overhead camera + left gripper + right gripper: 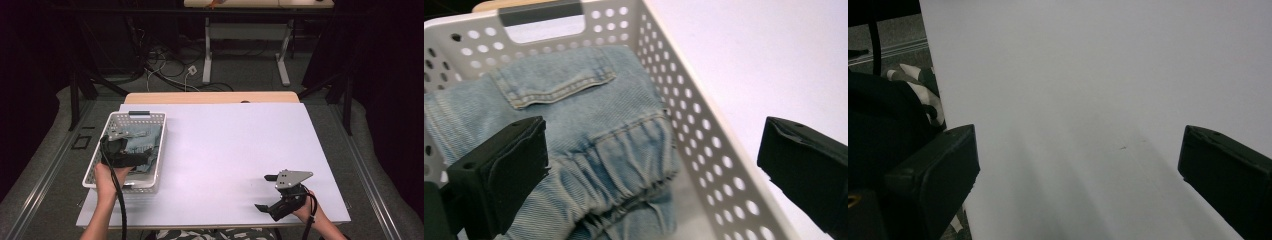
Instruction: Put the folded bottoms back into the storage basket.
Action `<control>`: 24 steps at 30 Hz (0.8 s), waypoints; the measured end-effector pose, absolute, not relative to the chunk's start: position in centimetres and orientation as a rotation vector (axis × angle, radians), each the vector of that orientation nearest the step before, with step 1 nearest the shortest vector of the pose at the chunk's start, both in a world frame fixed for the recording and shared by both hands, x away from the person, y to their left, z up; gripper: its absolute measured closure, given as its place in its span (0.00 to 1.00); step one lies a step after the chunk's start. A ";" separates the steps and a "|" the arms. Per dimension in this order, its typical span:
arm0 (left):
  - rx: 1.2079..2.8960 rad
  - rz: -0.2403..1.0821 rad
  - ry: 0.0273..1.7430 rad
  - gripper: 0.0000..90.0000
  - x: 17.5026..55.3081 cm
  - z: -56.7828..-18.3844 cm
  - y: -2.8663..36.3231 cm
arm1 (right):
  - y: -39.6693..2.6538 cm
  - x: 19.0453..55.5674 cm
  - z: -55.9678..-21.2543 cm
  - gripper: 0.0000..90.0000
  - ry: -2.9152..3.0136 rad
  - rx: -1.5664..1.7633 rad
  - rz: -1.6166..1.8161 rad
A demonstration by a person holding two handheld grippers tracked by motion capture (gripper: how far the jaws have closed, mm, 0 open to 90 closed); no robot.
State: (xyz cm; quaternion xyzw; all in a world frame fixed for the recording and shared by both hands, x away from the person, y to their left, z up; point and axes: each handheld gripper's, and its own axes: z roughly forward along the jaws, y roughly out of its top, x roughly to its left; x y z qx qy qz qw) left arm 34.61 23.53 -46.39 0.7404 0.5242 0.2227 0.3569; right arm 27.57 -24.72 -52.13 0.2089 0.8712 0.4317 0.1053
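Currently: folded light-blue denim garment is lying inside the white perforated plastic basket, at the white table's left side.
Left gripper is hovering over the denim, jaws standing wide apart and gripping nothing. Right gripper is resting over bare tabletop, jaws likewise spread.

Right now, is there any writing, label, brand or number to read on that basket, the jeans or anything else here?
None: no readable text anywhere.
White basket: plain perforated walls, no label.
Folded denim garment in it: a stitched pocket, no brand tag showing.
White table sheet: blank.
Left tongs and right tongs: plain black, no markings.
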 end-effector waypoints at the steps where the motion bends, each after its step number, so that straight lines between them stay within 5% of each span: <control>1: 1.917 0.574 1.346 0.00 34.4 -46.4 23.3 | -24.7 27.6 -52.1 0.03 2.567 0.616 1.272; 24: 1.979 0.535 1.141 0.00 29.7 -45.8 19.4 | -24.7 27.6 -52.1 0.03 2.563 0.617 1.274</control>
